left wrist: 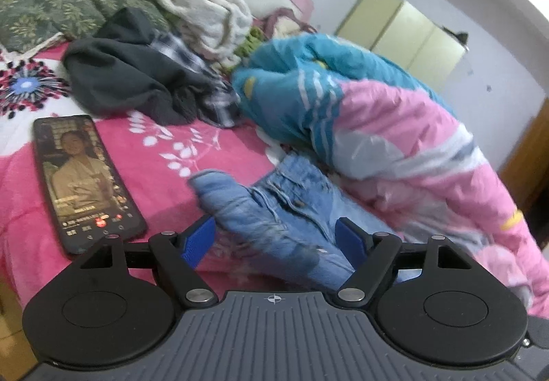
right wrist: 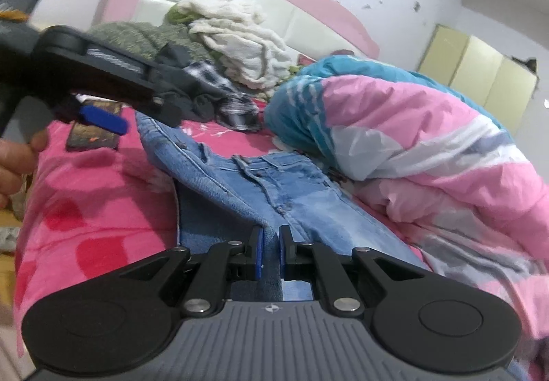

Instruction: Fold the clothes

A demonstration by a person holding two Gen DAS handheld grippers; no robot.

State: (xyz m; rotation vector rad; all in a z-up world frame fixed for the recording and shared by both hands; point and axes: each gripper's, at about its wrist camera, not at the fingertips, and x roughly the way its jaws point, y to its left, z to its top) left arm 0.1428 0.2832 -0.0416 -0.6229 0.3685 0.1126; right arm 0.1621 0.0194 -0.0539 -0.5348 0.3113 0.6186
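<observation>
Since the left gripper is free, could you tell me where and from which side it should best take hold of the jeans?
Probably the folded left edge of the jeans, approached from the near side. That thick fold lies raised on the pink bedspread just ahead of the open left gripper, clear of the phone. The right gripper is shut on the denim nearby.

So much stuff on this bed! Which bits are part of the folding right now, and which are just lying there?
In the job:
- jeans
- right gripper, shut on the denim
- left gripper, open

Just lying about:
- phone
- quilt
- dark grey garment
- cream knit
</observation>
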